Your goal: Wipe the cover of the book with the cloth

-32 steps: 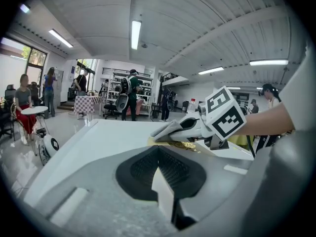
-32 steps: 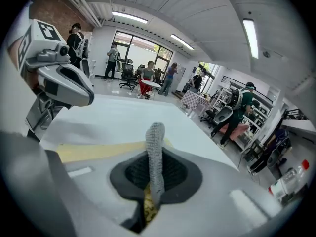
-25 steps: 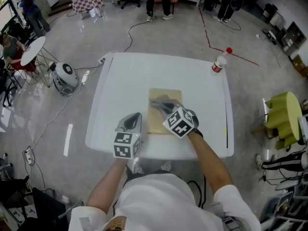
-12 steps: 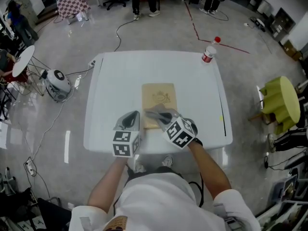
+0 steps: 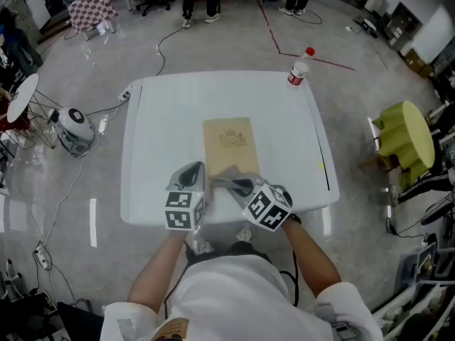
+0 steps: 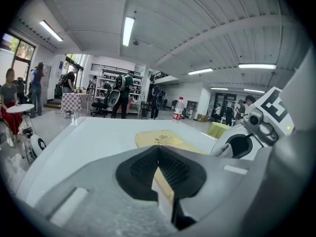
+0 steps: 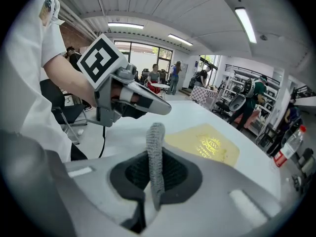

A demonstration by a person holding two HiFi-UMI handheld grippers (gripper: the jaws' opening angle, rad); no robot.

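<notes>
A tan book [image 5: 229,146] with a gold emblem lies flat mid-table, and shows as the book [image 6: 163,140] and the book [image 7: 207,145] in both gripper views. My right gripper [image 5: 240,185] is shut on a grey cloth [image 5: 226,180], which rests on the book's near end. In its own view the cloth [image 7: 156,152] stands upright between the jaws of the right gripper [image 7: 156,169]. My left gripper [image 5: 193,176] is by the book's near left corner. The left gripper [image 6: 158,154] is shut with nothing in it.
The white table [image 5: 170,119] ends just behind both grippers at its near edge. A plastic bottle [image 5: 297,68] with a red cap stands at the far right corner. On the floor are a yellow stool [image 5: 405,137], a round robot [image 5: 73,128] and cables; people stand far off.
My right gripper has drawn the cloth from the middle of the book's cover toward its near end. The left gripper has stayed by the book's near left corner.
</notes>
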